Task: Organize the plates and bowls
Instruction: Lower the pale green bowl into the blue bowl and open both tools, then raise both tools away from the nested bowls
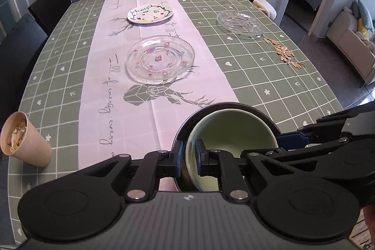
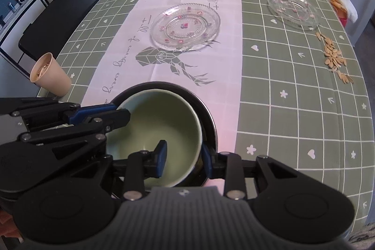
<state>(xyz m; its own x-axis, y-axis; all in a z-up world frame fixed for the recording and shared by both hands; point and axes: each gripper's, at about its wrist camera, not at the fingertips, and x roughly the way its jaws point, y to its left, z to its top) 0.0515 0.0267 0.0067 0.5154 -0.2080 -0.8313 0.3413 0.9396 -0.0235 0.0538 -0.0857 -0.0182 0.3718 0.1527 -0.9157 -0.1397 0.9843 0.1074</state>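
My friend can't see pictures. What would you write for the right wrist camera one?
A pale green bowl sits inside a black bowl at the near table edge, the right claw straddling the green rim and the left claw at its far side. Beyond lie two glass plates.

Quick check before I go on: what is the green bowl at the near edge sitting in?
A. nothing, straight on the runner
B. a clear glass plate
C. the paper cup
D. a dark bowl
D: the green bowl is nested inside a larger dark bowl, whose black rim rings it.
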